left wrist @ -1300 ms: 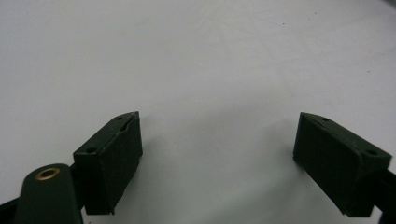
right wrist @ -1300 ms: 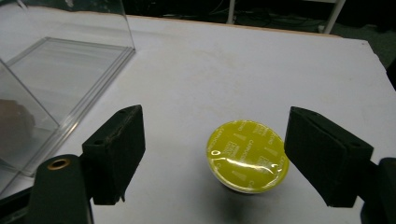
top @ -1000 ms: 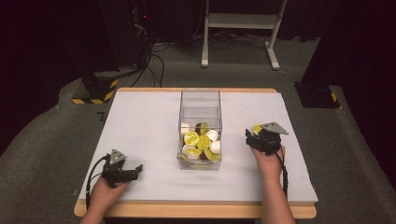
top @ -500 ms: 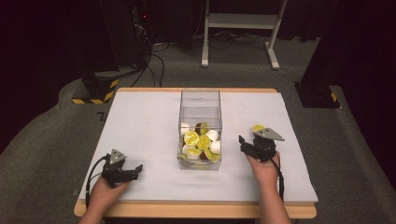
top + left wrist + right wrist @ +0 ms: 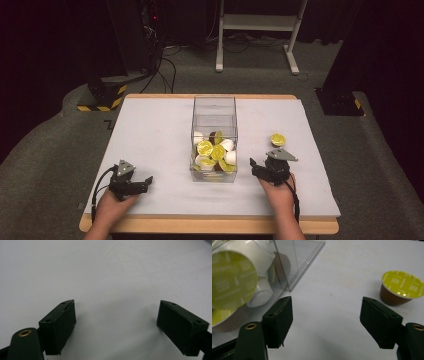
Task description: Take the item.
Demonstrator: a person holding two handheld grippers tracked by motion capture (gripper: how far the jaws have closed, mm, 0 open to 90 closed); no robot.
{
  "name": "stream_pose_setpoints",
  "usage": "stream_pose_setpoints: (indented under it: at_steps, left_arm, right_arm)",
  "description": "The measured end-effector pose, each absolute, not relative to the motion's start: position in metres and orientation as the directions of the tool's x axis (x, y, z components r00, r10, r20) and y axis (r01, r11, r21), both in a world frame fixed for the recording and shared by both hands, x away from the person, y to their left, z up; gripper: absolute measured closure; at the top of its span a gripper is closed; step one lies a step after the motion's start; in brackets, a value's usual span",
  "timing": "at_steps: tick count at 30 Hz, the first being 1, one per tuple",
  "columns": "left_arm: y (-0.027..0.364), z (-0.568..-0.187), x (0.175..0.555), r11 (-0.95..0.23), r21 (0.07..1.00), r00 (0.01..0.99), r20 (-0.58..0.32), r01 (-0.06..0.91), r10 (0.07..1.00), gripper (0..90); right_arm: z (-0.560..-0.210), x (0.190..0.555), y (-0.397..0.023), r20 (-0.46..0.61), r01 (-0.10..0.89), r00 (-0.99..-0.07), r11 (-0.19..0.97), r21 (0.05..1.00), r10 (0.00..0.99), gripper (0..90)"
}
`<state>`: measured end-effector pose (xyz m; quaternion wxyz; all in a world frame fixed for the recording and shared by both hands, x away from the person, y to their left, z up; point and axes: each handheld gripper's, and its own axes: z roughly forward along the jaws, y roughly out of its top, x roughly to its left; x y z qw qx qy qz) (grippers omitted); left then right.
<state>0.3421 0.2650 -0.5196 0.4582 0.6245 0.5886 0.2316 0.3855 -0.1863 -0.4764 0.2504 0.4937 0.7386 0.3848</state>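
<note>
Capsule (image 5: pixel 278 139) sits alone beside the clear box (image 5: pixel 214 112); both grippers' fingers (image 5: pixel 279 320) gape wide, empty.

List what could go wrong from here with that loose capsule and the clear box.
1. The loose capsule lies off to one side of the open right gripper, not between its jaws; closing now would likely miss it.
2. That gripper sits close to the clear box; swinging toward the capsule might bump the wall.
3. The box looks light and tall, so a knock could tip it and spill the capsules inside.
</note>
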Motion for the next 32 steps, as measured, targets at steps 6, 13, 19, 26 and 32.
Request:
stream_pose_setpoints:
  at_steps: [6, 13, 19, 26, 32]
  left_arm:
    - [0.265, -0.520, 0.342, 0.113, 0.845, 0.200, -0.250, 0.523, 0.947, 15.6]
    - [0.265, -0.520, 0.342, 0.113, 0.844, 0.199, -0.251, 0.524, 0.947, 15.6]
    - [0.265, -0.520, 0.342, 0.111, 0.844, 0.200, -0.250, 0.525, 0.947, 15.6]
    - [0.265, -0.520, 0.342, 0.111, 0.845, 0.199, -0.248, 0.523, 0.948, 15.6]
    - [0.265, -0.520, 0.342, 0.108, 0.846, 0.200, -0.244, 0.522, 0.949, 15.6]
  right_arm:
    - [-0.490, 0.373, -0.180, 0.028, 0.589, -0.409, 0.240, 0.772, 0.912, 24.1]
    - [-0.504, 0.367, -0.163, -0.039, 0.620, -0.425, 0.322, 0.716, 0.904, 19.9]
    - [-0.505, 0.367, -0.163, -0.037, 0.622, -0.410, 0.309, 0.719, 0.911, 17.5]
    - [-0.505, 0.369, -0.165, -0.012, 0.635, -0.422, 0.304, 0.710, 0.907, 14.1]
    - [-0.505, 0.369, -0.164, -0.011, 0.635, -0.421, 0.304, 0.710, 0.907, 14.0]
